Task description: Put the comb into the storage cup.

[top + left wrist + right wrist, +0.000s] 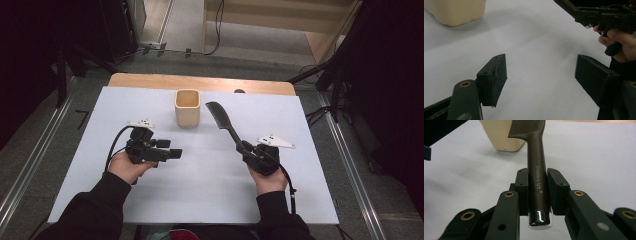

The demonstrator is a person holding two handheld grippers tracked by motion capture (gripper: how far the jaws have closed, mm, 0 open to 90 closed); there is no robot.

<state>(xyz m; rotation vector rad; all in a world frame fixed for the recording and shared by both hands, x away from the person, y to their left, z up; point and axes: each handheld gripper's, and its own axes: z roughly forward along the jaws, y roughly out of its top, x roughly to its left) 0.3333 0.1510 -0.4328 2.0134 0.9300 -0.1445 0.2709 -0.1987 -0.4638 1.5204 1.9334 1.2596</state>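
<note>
Evidently bound for the cream holder (187,107) at upper centre, the comb (222,121) slants up-left, handle clamped in the right gripper (537,192), while the left gripper (540,75) waits spread wide.

comb (534,157) head cropped, cup (455,11) cropped

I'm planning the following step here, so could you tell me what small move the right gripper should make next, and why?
Probably carry the comb a little forward and left, toward the cream cup. The right gripper is already clamped on the comb's handle, its toothed end points toward the open, upright cup, and the left gripper is open and holds nothing.
</note>
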